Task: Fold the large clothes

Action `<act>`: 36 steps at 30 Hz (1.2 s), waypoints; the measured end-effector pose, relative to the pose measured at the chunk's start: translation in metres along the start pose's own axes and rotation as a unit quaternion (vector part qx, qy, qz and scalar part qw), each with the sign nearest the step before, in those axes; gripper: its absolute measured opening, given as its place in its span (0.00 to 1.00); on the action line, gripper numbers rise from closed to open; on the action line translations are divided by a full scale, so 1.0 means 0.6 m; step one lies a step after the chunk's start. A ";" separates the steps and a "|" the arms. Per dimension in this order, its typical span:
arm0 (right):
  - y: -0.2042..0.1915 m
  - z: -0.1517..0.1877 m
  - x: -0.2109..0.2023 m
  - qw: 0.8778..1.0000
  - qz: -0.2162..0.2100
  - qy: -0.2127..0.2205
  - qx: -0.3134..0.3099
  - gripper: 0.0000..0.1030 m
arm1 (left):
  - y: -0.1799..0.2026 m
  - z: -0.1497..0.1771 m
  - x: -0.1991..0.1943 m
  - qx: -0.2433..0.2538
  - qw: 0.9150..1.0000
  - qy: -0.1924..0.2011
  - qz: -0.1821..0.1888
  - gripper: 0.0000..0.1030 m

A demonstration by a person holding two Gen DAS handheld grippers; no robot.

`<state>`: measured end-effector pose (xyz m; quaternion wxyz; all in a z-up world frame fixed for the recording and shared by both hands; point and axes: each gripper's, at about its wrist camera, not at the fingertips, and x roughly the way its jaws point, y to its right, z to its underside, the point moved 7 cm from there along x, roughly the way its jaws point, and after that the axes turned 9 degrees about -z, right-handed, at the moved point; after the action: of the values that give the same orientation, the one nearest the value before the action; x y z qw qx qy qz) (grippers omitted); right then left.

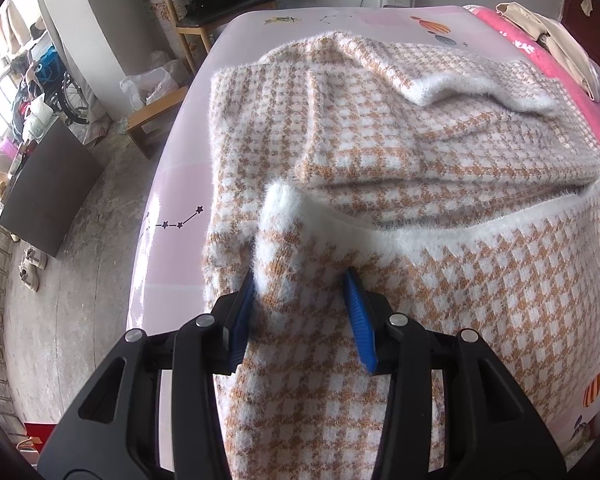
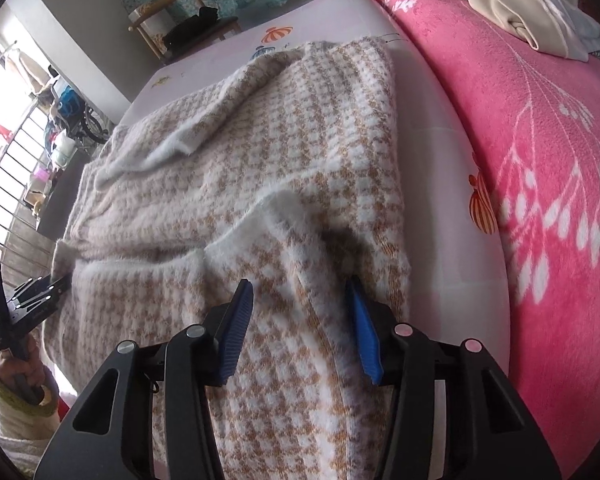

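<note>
The right gripper seemingly pinches the houndstooth sweater on the bed.

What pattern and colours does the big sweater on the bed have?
The sweater has a small tan-and-white houndstooth check with fluffy white edging, clearest in the left wrist view.

Daylight from the blown-out window; sharp pictures, fisheye-bent edges.

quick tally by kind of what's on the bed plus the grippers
Houndstooth knit garment: 1
Pink floral blanket: 1
Beige cloth pile: 1
Grippers: 2, the left gripper and the right gripper, each with a bunch of the knit between its blue pads
Total: 5
</note>
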<state>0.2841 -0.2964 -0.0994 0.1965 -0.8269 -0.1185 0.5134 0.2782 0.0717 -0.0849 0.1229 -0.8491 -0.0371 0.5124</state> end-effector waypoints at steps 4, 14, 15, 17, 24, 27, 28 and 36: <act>-0.002 0.002 0.002 1.000 0.004 -0.007 -0.003 0.46 | 0.001 -0.001 0.000 0.000 1.000 0.000 0.000 0.41; -0.006 0.003 0.011 1.000 0.007 -0.015 -0.003 0.46 | 0.000 -0.001 0.001 -0.001 1.000 0.000 0.000 0.41; -0.007 0.001 0.013 1.000 0.008 -0.014 -0.003 0.46 | 0.001 -0.001 0.001 -0.001 1.000 0.000 0.000 0.41; -0.009 0.000 0.014 1.000 0.012 -0.014 -0.006 0.46 | 0.000 -0.001 0.001 0.000 1.000 0.000 -0.001 0.41; -0.022 0.010 0.011 0.999 0.016 -0.028 -0.020 0.42 | 0.000 0.000 0.001 0.000 1.000 0.000 0.000 0.41; -0.021 0.009 0.013 0.999 0.023 -0.028 -0.024 0.40 | 0.000 0.000 0.001 0.001 1.000 0.000 -0.001 0.41; -0.020 0.007 0.014 0.999 0.022 -0.026 -0.022 0.40 | 0.001 0.000 0.001 0.001 1.000 0.000 -0.001 0.41; -0.021 0.002 0.017 0.999 0.027 -0.028 -0.028 0.35 | 0.001 0.000 0.001 0.001 1.000 0.000 -0.001 0.42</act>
<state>0.2876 -0.2807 -0.1025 0.1556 -0.8204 -0.1159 0.5378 0.2786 0.0713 -0.0857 0.1242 -0.8489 -0.0376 0.5124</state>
